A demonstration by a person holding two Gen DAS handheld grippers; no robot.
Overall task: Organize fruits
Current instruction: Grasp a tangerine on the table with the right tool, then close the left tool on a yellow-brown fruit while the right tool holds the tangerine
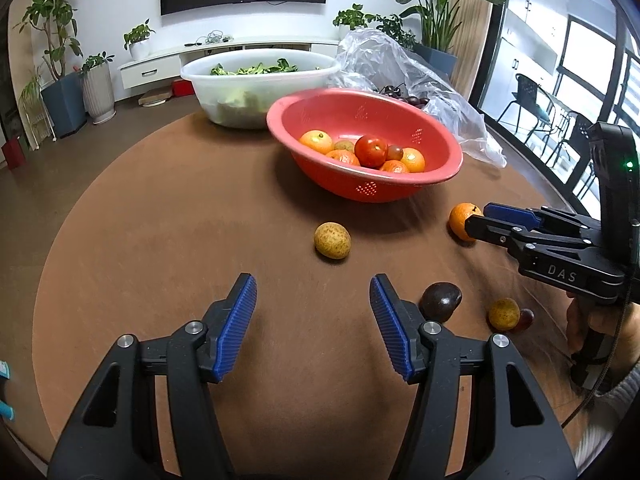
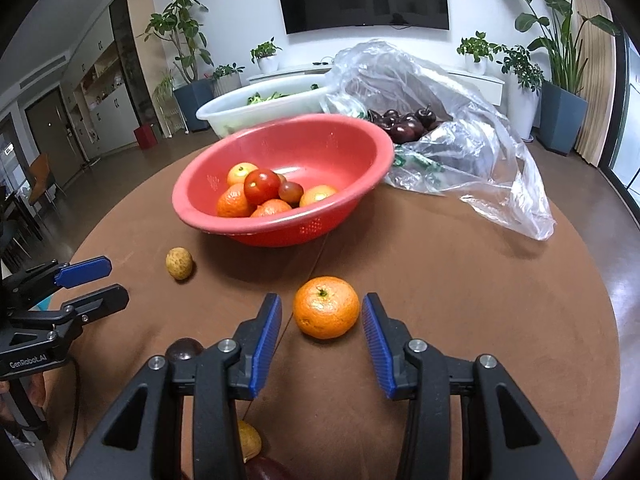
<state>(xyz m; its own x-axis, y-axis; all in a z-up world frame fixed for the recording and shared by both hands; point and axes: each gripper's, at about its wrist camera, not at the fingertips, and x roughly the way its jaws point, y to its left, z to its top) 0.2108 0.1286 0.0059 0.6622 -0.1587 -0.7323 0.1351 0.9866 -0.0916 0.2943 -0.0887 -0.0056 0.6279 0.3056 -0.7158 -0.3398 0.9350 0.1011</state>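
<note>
An orange (image 2: 326, 308) lies on the round brown table, right at the tips of my right gripper (image 2: 322, 300); the blue pads flank it with a gap on each side. In the left wrist view the right gripper (image 1: 478, 219) reaches the same orange (image 1: 460, 220) from the right. My left gripper (image 1: 313, 284) is open over bare table, short of a speckled yellow fruit (image 1: 332, 240). A red colander bowl (image 1: 372, 190) behind holds several oranges and a tomato (image 1: 371, 151). A dark fruit (image 1: 440, 300), a small yellow fruit (image 1: 504, 314) and a small dark red one (image 1: 526, 318) lie nearby.
A white tub (image 1: 224, 80) of greens stands behind the bowl. A crumpled clear plastic bag (image 2: 480, 168) with dark plums (image 2: 404, 124) lies at the back right. The table's curved edge runs close on both sides. A person's hand (image 1: 592, 328) grips the right tool.
</note>
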